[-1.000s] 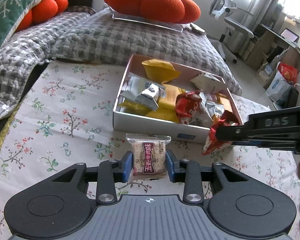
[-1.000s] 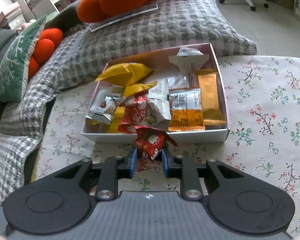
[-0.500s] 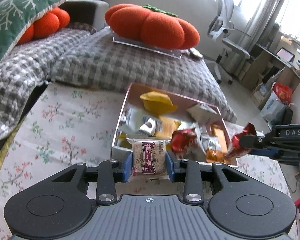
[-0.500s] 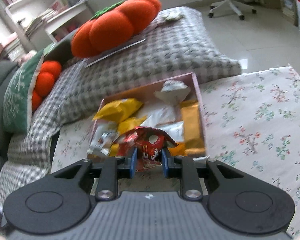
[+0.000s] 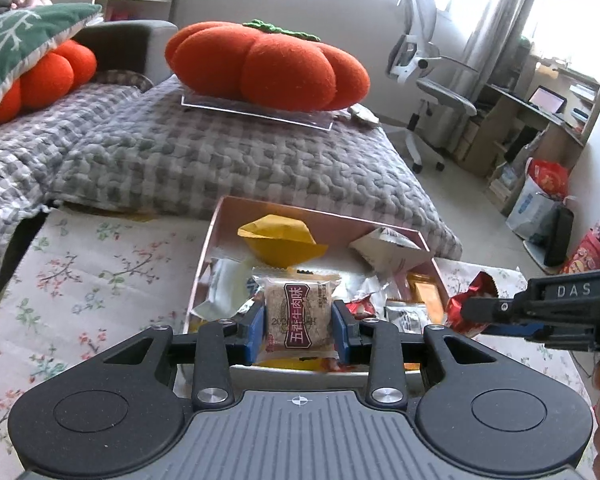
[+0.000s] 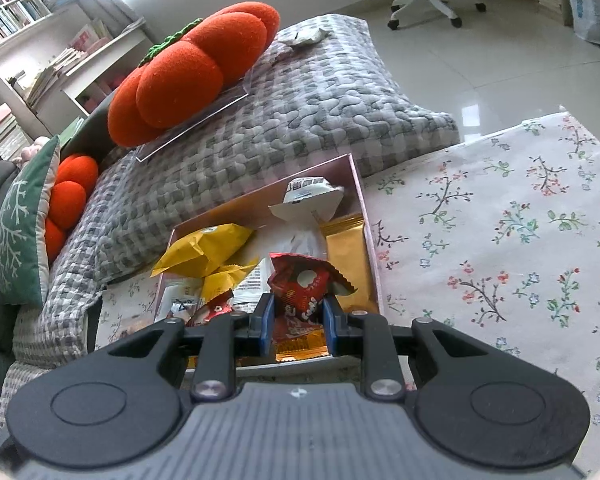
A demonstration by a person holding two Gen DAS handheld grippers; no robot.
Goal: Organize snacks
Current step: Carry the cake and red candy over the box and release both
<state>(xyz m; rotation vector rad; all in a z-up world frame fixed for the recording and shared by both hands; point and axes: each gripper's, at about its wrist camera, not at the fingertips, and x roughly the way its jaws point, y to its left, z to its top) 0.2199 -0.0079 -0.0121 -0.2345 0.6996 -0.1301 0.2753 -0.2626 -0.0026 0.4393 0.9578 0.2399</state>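
Note:
An open pink-lined snack box [image 5: 380,229] [image 6: 356,184] sits on the flowered tablecloth, holding several packets. My left gripper [image 5: 299,322] is shut on a clear-wrapped beige cake with a maroon label [image 5: 299,312], held above the box's near left part. My right gripper [image 6: 297,318] is shut on a crumpled red packet [image 6: 302,290], hanging over the box's near edge. In the left wrist view the right gripper [image 5: 466,312] comes in from the right with that red packet [image 5: 470,300]. Inside the box lie a yellow pouch [image 5: 280,242] [image 6: 204,250], a white packet [image 5: 384,246] and an orange bar [image 6: 346,256].
A grey checked quilt [image 5: 220,160] lies behind the box, with a large orange pumpkin cushion [image 5: 268,66] on a clear sheet. A green pillow [image 5: 16,44] is at the far left. An office chair [image 5: 424,80] and desk stand at the right. Bare tablecloth [image 6: 500,240] stretches right of the box.
Both grippers have moved forward and up from the table in front of the box to above its near part, each still holding its snack. The views have tilted up toward the room.

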